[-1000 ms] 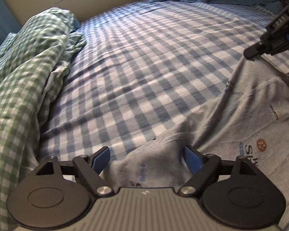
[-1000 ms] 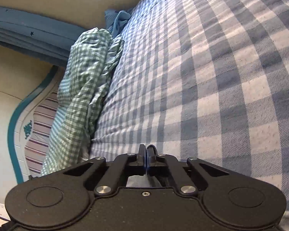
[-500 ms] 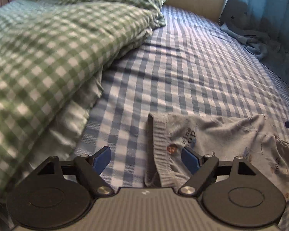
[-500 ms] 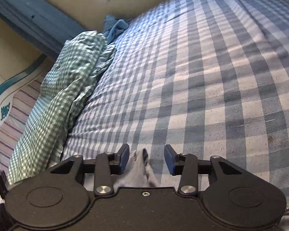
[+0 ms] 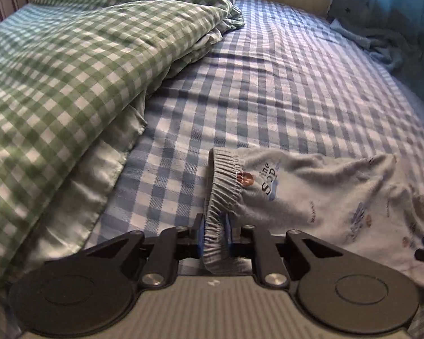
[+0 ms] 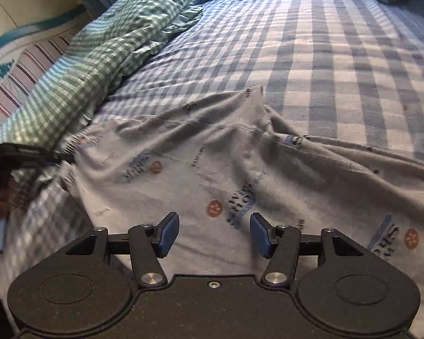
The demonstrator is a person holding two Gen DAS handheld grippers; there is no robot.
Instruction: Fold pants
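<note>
The grey printed pants [image 5: 319,197] lie wrinkled on the blue checked bed sheet [image 5: 268,84]. My left gripper [image 5: 214,233] is shut on the ribbed waistband [image 5: 224,180] at its near end. In the right wrist view the pants [image 6: 240,163] spread across the sheet [image 6: 325,42], with the legs running off to the right. My right gripper [image 6: 214,233] is open and empty just above the cloth near its front edge. The left gripper [image 6: 28,152] shows at the far left of that view, at the waistband.
A green checked duvet [image 5: 70,70] is heaped along the left side of the bed, also in the right wrist view [image 6: 113,48]. A blue cloth [image 5: 381,45] lies bunched at the far end. A striped headboard [image 6: 28,67] stands behind the duvet.
My left gripper swung round to the waistband and shut on it. My right gripper opened, let go of the cloth and drew back over the pants.
</note>
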